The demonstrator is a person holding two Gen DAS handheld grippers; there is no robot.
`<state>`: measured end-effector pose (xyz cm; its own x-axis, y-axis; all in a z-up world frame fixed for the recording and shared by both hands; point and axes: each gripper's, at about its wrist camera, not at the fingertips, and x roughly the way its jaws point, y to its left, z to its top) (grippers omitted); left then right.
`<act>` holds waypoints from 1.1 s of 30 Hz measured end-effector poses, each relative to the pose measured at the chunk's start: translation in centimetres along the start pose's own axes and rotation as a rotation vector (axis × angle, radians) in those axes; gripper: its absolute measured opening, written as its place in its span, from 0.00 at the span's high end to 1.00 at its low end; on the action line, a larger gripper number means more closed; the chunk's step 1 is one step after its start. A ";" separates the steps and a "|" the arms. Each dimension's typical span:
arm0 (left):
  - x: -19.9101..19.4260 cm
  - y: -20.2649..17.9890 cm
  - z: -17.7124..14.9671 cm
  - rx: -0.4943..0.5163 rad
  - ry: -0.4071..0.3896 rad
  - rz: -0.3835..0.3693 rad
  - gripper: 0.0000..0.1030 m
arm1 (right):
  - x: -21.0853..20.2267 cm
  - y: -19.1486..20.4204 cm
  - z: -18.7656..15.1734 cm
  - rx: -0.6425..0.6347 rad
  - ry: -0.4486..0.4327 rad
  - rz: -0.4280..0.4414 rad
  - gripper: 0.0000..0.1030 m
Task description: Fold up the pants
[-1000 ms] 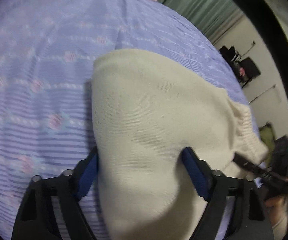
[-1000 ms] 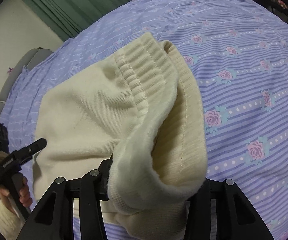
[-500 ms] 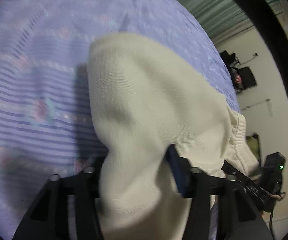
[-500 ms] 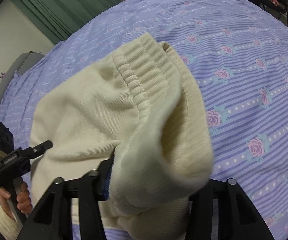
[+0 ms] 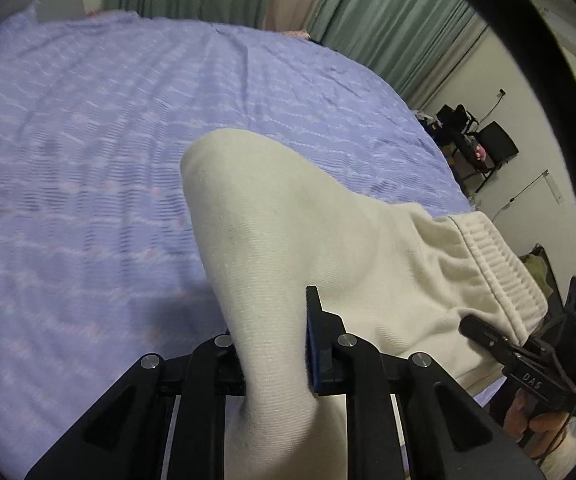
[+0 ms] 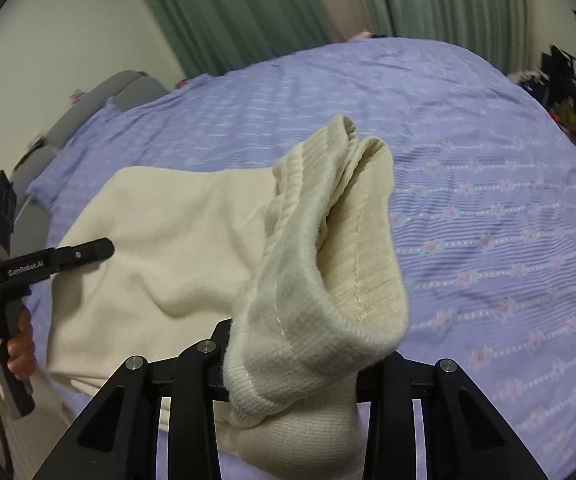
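Note:
The cream knit pants point(image 5: 328, 248) hang between both grippers above the purple bed. My left gripper point(image 5: 276, 340) is shut on the plain fabric end, which bunches between its fingers. My right gripper point(image 6: 300, 356) is shut on the ribbed waistband point(image 6: 328, 240), which folds over and hides its fingertips. The rest of the pants point(image 6: 160, 248) drapes leftward toward the left gripper, which shows in the right wrist view point(image 6: 88, 254). The right gripper shows at the right in the left wrist view point(image 5: 484, 330).
The purple striped floral bedsheet point(image 6: 508, 200) covers the bed below. Green curtains point(image 5: 388, 28) hang behind it. Black chairs point(image 5: 484, 148) stand by the wall at the right. A grey headboard point(image 6: 100, 100) is at the bed's left.
Both grippers have lifted and tilted up, so curtains and walls now show. The left gripper's jaws have closed tighter on the fabric. The pants have risen off the sheet.

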<state>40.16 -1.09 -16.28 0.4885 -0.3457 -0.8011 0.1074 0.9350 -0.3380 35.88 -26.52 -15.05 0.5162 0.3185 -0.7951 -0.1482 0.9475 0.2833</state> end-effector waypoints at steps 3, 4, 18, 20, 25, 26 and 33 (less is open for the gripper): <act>-4.6 0.3 -2.2 -0.007 -0.018 0.033 0.83 | -2.9 2.9 -1.0 -0.059 0.006 0.032 0.66; -6.3 0.6 -2.9 -0.012 -0.021 0.044 0.83 | -3.6 3.7 -1.4 -0.075 0.006 0.042 0.66; -20.7 17.0 -7.6 -0.046 -0.077 0.073 0.83 | -5.1 23.5 -4.8 -0.204 0.033 0.130 0.66; -22.1 20.4 -7.5 -0.020 -0.080 0.058 0.83 | -4.4 27.3 -5.5 -0.192 0.015 0.118 0.66; -24.9 28.0 -6.0 0.045 -0.026 0.047 0.83 | -2.6 35.2 -6.5 -0.103 0.015 0.086 0.66; -25.4 29.6 -5.6 0.058 -0.022 0.046 0.83 | -2.0 36.8 -6.8 -0.094 0.008 0.083 0.66; -25.7 38.6 -3.4 0.078 0.015 0.042 0.83 | 2.7 44.3 -6.9 -0.080 0.028 0.065 0.66</act>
<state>28.77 43.62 -10.41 0.4809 -0.3071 -0.8213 0.1549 0.9517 -0.2651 24.92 16.46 -8.33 0.4798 0.3790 -0.7913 -0.2484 0.9236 0.2918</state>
